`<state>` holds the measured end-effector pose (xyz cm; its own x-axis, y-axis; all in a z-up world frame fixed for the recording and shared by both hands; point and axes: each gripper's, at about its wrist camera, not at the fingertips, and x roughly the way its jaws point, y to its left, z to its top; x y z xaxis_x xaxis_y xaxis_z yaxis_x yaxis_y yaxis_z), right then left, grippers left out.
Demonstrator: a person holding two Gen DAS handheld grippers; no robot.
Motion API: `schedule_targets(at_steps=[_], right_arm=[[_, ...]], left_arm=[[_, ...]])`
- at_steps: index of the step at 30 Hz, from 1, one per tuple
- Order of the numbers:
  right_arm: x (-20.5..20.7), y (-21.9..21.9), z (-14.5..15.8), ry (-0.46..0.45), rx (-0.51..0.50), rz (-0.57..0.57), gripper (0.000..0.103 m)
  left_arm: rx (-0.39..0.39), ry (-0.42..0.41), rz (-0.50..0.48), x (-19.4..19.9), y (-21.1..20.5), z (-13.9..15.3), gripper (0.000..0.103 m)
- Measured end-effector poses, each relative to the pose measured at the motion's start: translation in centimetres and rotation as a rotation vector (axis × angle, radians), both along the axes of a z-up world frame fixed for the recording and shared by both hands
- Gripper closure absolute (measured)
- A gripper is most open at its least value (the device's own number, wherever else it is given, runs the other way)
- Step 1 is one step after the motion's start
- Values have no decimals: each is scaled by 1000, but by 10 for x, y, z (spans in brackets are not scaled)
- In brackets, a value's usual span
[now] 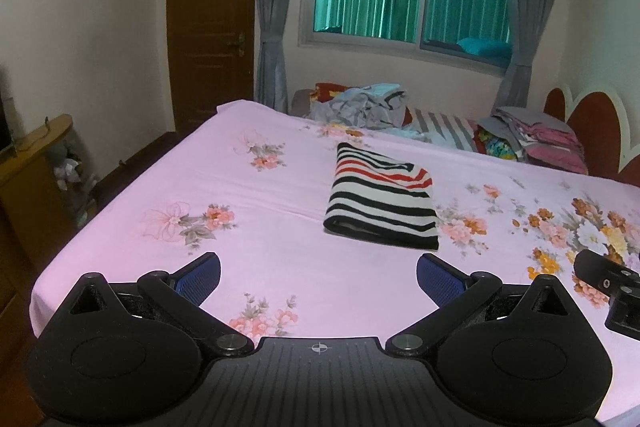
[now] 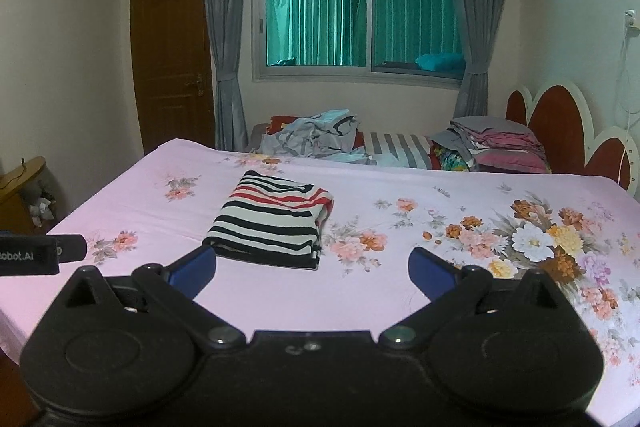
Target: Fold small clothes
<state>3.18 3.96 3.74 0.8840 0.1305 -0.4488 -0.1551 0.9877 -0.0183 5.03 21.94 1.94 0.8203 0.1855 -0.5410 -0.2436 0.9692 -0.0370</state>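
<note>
Folded striped garment (image 1: 382,203), black, white and red bands, lies flat on the pink floral bedsheet (image 1: 260,195), near mid-bed. Its long axis runs away from both grippers toward the window side; stripes cross it. Left gripper (image 1: 318,277) hovers short of the garment's near edge, jaws spread wide, nothing between the blue pads; garment sits ahead and slightly to its right. Right gripper (image 2: 312,269) also wide and empty; garment lies ahead and to its left, its near edge just beyond the left pad. Neither touches the cloth. Judgement: right gripper appears marginally nearer the garment's near edge, though both stand close. The piece looks fully folded, so the next move likely turns on lifting it aside or fetching another item. Beyond the garment, at the bed's far side: a crumpled heap of unfolded clothes (image 2: 316,137), and right of that heap a stack of folded textiles (image 2: 496,147). No containers visible.
</note>
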Motion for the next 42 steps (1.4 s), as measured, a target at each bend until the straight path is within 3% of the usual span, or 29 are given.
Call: schedule_targets(at_steps=[42], right_arm=[[5,4,3,6,32,3,0]], left_arm=[[22,-13,-17,-9,-7,8,0]])
